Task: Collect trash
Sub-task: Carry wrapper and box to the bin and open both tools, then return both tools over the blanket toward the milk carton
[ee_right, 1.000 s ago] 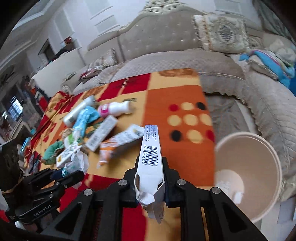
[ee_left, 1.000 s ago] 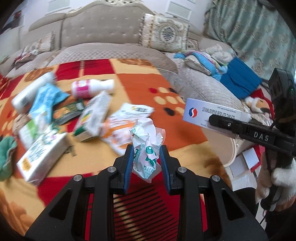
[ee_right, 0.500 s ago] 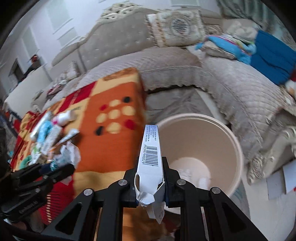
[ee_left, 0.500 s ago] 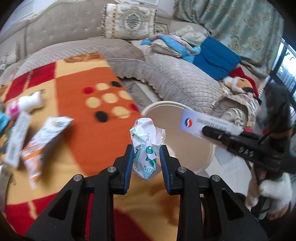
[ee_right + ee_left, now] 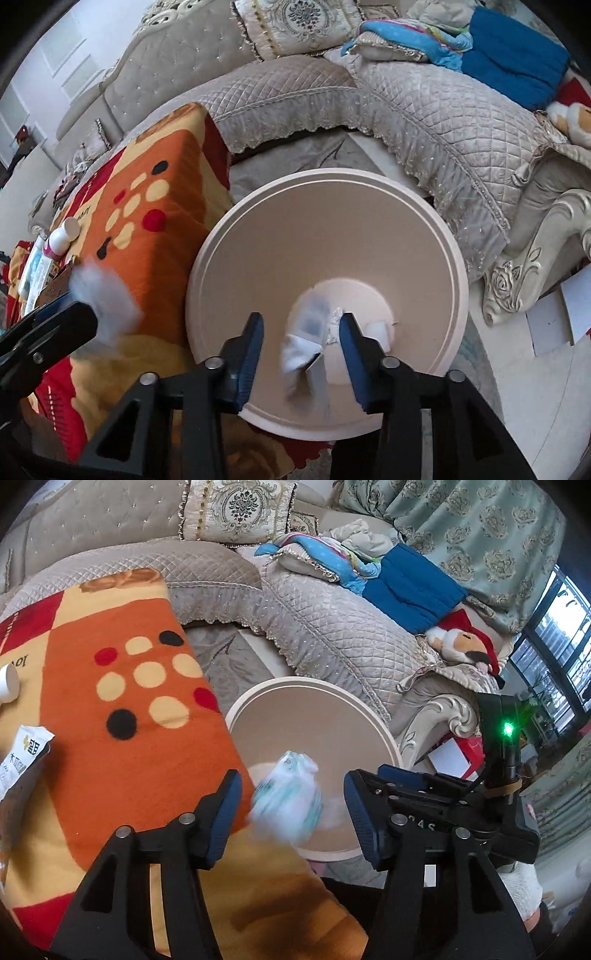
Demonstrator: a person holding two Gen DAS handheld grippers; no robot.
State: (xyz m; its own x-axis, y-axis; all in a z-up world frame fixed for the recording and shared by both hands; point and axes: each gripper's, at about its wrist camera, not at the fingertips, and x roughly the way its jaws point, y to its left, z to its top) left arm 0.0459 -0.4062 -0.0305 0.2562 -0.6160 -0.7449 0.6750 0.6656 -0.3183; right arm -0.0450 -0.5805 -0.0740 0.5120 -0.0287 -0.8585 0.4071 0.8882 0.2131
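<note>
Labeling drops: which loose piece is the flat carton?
The carton between the open jaws of the right hand-held gripper, above the bin; the piece at the left hand-held gripper is a crumpled wrapper.

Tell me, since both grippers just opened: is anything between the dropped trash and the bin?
Nothing visible. The crumpled wrapper blurs below the open left gripper, the box below the open right gripper, both over the bin mouth.
</note>
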